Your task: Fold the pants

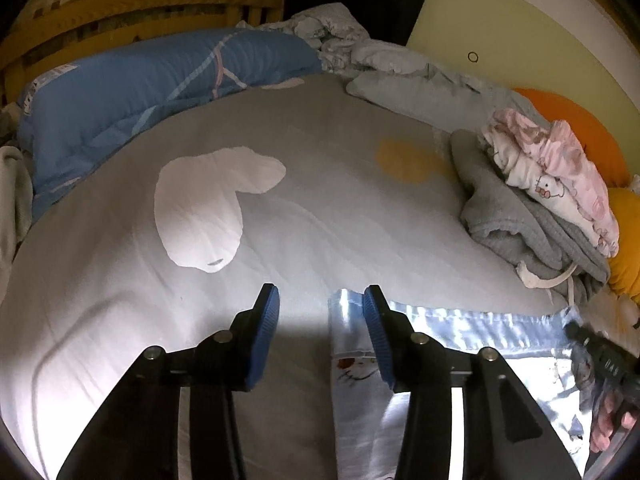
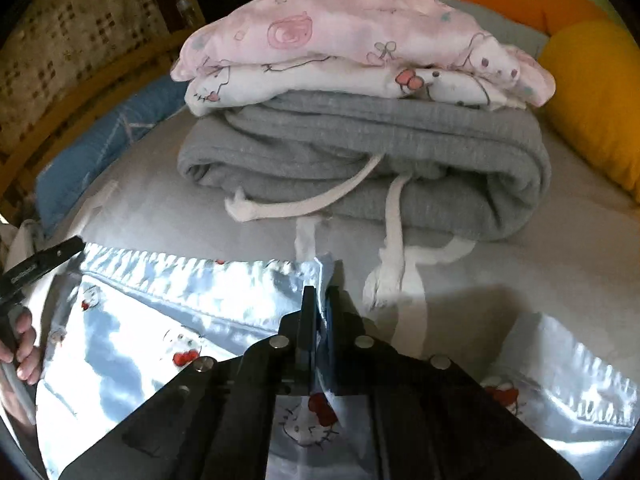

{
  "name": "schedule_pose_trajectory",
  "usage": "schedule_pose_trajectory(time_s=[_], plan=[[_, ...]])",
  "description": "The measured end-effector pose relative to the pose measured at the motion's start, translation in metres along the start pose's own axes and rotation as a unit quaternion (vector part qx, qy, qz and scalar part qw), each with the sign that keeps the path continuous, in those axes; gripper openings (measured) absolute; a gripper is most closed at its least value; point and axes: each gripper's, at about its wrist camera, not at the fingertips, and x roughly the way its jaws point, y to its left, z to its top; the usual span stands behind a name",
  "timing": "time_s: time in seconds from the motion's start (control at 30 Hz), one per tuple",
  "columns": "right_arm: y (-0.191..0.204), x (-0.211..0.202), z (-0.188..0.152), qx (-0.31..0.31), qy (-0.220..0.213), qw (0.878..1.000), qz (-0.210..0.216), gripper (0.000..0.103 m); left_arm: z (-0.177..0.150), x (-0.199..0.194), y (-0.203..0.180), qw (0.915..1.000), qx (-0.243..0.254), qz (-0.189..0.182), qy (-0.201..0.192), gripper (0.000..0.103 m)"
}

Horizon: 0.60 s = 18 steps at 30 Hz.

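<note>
The pants are shiny light-blue satin with Hello Kitty prints and lie flat on the grey bedsheet. My left gripper is open above the pants' left edge, its right blue pad over the fabric. In the right wrist view the pants spread across the lower frame. My right gripper is shut on a pinched fold of the pants' upper edge. The right gripper shows in the left wrist view at the far right.
A stack of folded clothes, grey sweatpants under pink and white garments, sits just beyond the pants. Orange and yellow cushions lie to the right. A blue quilt and crumpled bedding lie at the far side.
</note>
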Motion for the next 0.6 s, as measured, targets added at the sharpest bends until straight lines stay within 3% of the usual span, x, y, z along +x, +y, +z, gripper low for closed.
schedule_pose_trajectory(time_s=[0.1, 0.23, 0.33, 0.47, 0.53, 0.6], plan=[[-0.005, -0.009, 0.004, 0.015, -0.032, 0.999, -0.014, 0.003, -0.002, 0.004, -0.002, 0.9999, 0.005, 0.009, 0.012, 0.043], [-0.011, 0.020, -0.003, 0.025, 0.036, 0.999, -0.018, 0.003, -0.006, 0.011, -0.013, 0.9983, 0.035, 0.041, 0.021, 0.045], [-0.016, 0.014, -0.004, 0.037, 0.023, 0.999, -0.014, 0.003, -0.008, 0.013, -0.018, 0.9969, 0.049, 0.058, 0.021, 0.046], [-0.024, 0.012, -0.004, 0.044, 0.025, 0.999, -0.011, 0.004, -0.006, 0.012, -0.011, 0.9983, 0.037, 0.041, 0.019, 0.046], [-0.025, 0.003, -0.004, 0.040, 0.021, 0.999, -0.027, 0.009, -0.005, 0.008, -0.008, 0.9992, 0.029, 0.025, 0.011, 0.046], [-0.017, -0.014, -0.001, 0.026, 0.014, 0.997, -0.066, 0.027, -0.003, -0.001, -0.008, 0.9996, 0.028, 0.003, -0.008, 0.048]])
